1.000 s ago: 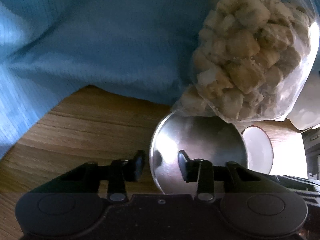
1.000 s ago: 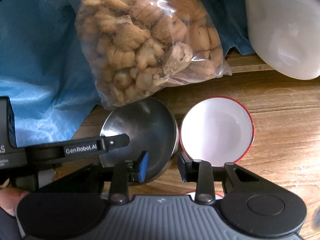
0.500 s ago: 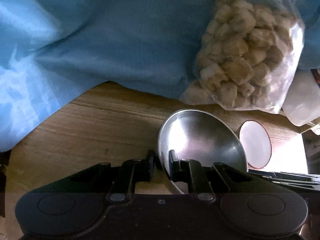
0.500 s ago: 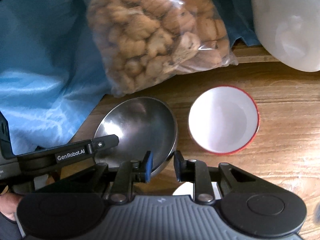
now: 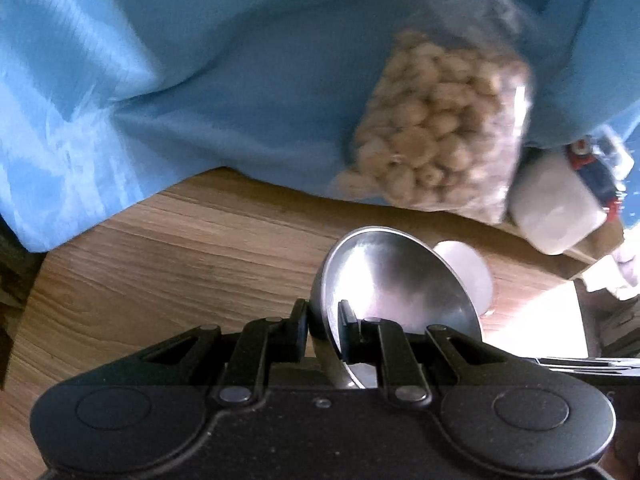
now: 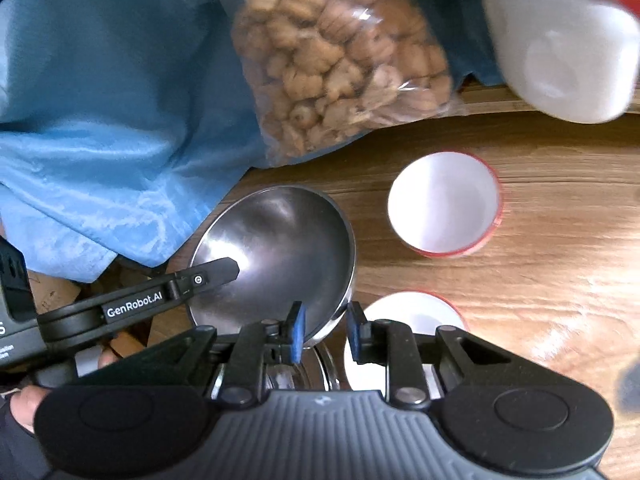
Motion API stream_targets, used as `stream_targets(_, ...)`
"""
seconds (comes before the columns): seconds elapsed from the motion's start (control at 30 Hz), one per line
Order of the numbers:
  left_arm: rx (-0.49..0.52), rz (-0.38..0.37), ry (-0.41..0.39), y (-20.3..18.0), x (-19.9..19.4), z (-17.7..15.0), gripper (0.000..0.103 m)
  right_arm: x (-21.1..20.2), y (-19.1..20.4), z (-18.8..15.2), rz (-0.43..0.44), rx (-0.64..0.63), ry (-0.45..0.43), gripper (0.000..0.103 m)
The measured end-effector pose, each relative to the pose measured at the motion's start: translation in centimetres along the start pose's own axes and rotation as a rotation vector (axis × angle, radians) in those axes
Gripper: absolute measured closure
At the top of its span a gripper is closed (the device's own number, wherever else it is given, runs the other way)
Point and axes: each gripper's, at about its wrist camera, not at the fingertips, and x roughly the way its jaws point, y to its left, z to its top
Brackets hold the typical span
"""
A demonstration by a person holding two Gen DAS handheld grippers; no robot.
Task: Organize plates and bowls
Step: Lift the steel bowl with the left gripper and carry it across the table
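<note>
Left wrist view: the left gripper (image 5: pixel 323 330) is clenched on the near rim of the steel bowl (image 5: pixel 394 280), which is tilted above the tabletop (image 5: pixel 180 256). The right gripper (image 6: pixel 325 334) has just been closing and grasps the bowl's opposite rim. Beyond stand two red-rimmed white bowls (image 6: pixel 444 204) (one mostly hidden), a bag of biscuits (image 6: pixel 340 56) and blue cloth (image 6: pixel 112 120).

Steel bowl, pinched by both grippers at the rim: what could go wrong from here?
1. The steel bowl is tilted and held only at its thin rim by the left hand-held gripper and the right hand-held gripper; it may slip or twist.
2. The biscuit bag lies close behind; the bowl may snag it.
3. A red-rimmed bowl beside it may get knocked.
</note>
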Motion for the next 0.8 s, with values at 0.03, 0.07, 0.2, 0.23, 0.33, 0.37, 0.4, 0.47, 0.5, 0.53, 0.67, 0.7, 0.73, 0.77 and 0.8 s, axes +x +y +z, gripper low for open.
stream_targets(0.03, 0.003, -0.014, -0.008, -0.5, -0.4, -0.1, 0.087, -0.7, -0.3, -0.2, -0.001, 0.003, -0.01, 0.078)
stream_targets(0.07, 0.009, -0.028, -0.014, -1.2, -0.7, -0.2, 0.087, -1.3, -0.6, -0.3, -0.002, 0.007, -0.018, 0.078)
stream_targets(0.2, 0.049, -0.084, -0.026, -3.8, -1.1, -0.7, 0.086, -4.5, -2.6, -1.1, -0.017, 0.028, -0.056, 0.078)
stream_targets(0.23, 0.064, -0.101, -0.024, -4.6, -1.2, -0.8, 0.086, -5.2, -3.1, -1.3, -0.023, 0.033, -0.062, 0.078)
stream_targets(0.33, 0.108, -0.139, -0.007, -7.4, -1.3, -1.6, 0.086, -7.1, -4.7, -2.3, -0.048, 0.047, -0.078, 0.078)
stream_targets(0.37, 0.122, -0.15, -0.001, -8.2, -1.2, -1.8, 0.086, -7.7, -5.2, -2.6, -0.057, 0.053, -0.083, 0.078)
stream_targets(0.4, 0.134, -0.161, 0.007, -9.0, -1.0, -2.0, 0.086, -8.5, -6.0, -2.9, -0.067, 0.061, -0.087, 0.078)
stream_targets(0.47, 0.156, -0.183, 0.025, -10.5, -0.5, -2.6, 0.086, -9.6, -7.1, -3.6, -0.084, 0.076, -0.097, 0.078)
stream_targets(0.5, 0.168, -0.193, 0.034, -11.3, -0.3, -2.9, 0.086, -10.3, -7.9, -3.9, -0.092, 0.084, -0.101, 0.078)
stream_targets(0.53, 0.181, -0.203, 0.044, -12.0, -0.2, -3.2, 0.085, -11.0, -8.7, -4.3, -0.101, 0.096, -0.107, 0.078)
stream_targets(0.67, 0.239, -0.218, 0.093, -15.1, 0.9, -4.5, 0.085, -13.1, -11.1, -5.6, -0.125, 0.145, -0.121, 0.078)
stream_targets(0.7, 0.253, -0.22, 0.106, -15.9, 1.1, -4.8, 0.085, -13.5, -11.7, -6.0, -0.131, 0.154, -0.121, 0.078)
stream_targets(0.73, 0.266, -0.222, 0.115, -16.5, 1.3, -5.1, 0.085, -13.9, -12.3, -6.2, -0.137, 0.161, -0.117, 0.078)
stream_targets(0.77, 0.277, -0.224, 0.125, -17.1, 1.5, -5.5, 0.085, -14.2, -12.8, -6.4, -0.142, 0.166, -0.113, 0.078)
stream_targets(0.8, 0.283, -0.226, 0.133, -17.5, 1.7, -5.8, 0.085, -14.3, -13.3, -6.6, -0.147, 0.172, -0.109, 0.078)
